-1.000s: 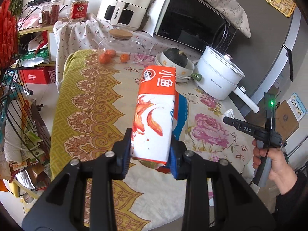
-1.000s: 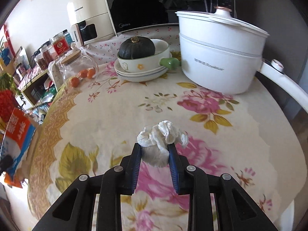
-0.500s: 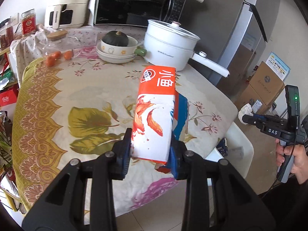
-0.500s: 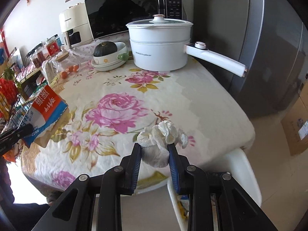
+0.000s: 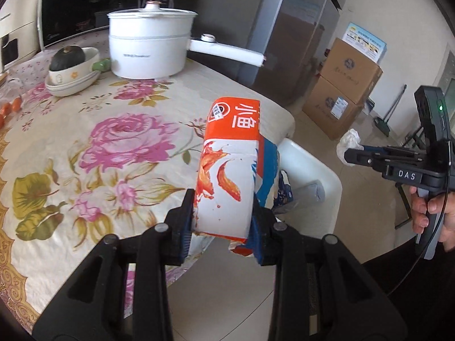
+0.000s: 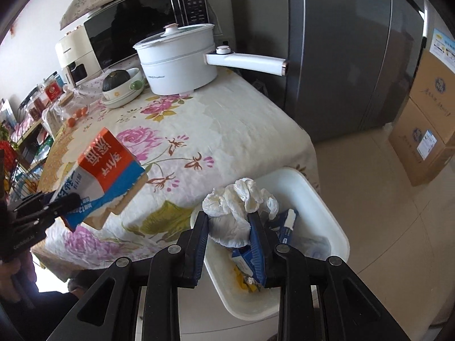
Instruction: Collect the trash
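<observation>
My left gripper (image 5: 220,221) is shut on an orange, white and blue carton (image 5: 230,167), held in the air off the table's edge; the carton also shows in the right wrist view (image 6: 105,170). My right gripper (image 6: 229,236) is shut on a crumpled white tissue (image 6: 239,207) and holds it above a white trash bin (image 6: 327,207) on the floor beside the table. The bin holds a blue carton (image 6: 285,221) and other scraps. In the left wrist view the bin (image 5: 312,164) lies behind the carton and the right gripper (image 5: 351,153) with the tissue (image 5: 348,142) is at the right.
A table with a floral cloth (image 6: 199,130) carries a white pot (image 6: 176,59) with a long handle, a bowl with a dark squash (image 6: 119,79) and a microwave (image 6: 148,25). A grey fridge (image 6: 341,42) and cardboard boxes (image 6: 426,113) stand to the right.
Both grippers have swung right, away from the table, with their loads still held. The right gripper with the tissue now hangs over the trash bin; the carton is past the table's edge.
</observation>
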Demonstrator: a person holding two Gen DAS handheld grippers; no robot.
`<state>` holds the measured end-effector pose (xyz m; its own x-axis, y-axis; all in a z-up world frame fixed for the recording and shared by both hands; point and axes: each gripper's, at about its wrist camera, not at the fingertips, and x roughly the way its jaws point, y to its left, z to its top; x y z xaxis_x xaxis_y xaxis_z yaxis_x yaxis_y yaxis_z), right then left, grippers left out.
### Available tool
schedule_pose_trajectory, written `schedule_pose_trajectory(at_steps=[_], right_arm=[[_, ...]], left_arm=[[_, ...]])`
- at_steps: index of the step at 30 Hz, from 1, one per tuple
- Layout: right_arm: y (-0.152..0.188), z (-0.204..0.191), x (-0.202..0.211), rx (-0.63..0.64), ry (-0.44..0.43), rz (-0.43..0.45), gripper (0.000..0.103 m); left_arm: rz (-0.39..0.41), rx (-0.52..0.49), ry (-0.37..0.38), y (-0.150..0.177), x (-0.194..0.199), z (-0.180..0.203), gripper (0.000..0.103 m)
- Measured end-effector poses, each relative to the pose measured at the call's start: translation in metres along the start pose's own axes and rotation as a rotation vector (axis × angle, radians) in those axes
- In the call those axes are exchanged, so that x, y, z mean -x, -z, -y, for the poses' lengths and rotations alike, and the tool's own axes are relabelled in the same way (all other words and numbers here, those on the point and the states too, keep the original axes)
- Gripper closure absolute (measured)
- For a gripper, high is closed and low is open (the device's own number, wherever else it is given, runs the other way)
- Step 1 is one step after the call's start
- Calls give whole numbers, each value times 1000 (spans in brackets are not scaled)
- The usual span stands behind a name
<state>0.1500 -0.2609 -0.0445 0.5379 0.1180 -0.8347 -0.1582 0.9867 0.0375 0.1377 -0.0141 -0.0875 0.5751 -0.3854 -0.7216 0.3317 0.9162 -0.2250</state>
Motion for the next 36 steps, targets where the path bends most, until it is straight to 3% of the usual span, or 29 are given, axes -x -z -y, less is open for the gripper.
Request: schedule_pose_trajectory(at_steps=[11,13,15,16,18,22,29,31,32,33,34,36], right_arm=[[25,61,-1,-90,90,-76,74],[28,65,-1,-95,98,-86,74],[30,69,-3,-103,107,-97,74],[31,69,-4,-105,110,-102,74],[31,69,-5,-102,115,-111,74],[32,62,-9,-71,120,-121,73],[26,45,-21,-38,114,-123,72],[24,42,-27,-52,93,-111,65],[23,42,-30,-61,89,-112,56],[23,41,-32,-72,93,-115,35],[23,42,-31,-93,109,-105,25],[21,40,-26,-111,117,-90,25]], left_arm=[[-100,-170,74,4,-65,77,66],[-90,-205,74,3,-75,84,62],[-78,-219,56,1,-83,86,43],[-85,-202,47,-1,-87,84,29],[-85,-149,20,-3,-89,78,16],[-104,-80,-26,-4,-84,68,4],[-133,41,-99,10,-68,44,2],[-133,87,-123,14,-61,38,2],[-128,104,-142,16,-57,36,2],[-119,119,-167,18,-52,34,2],[-110,132,-193,21,-46,32,2],[-94,159,-234,24,-36,29,2]])
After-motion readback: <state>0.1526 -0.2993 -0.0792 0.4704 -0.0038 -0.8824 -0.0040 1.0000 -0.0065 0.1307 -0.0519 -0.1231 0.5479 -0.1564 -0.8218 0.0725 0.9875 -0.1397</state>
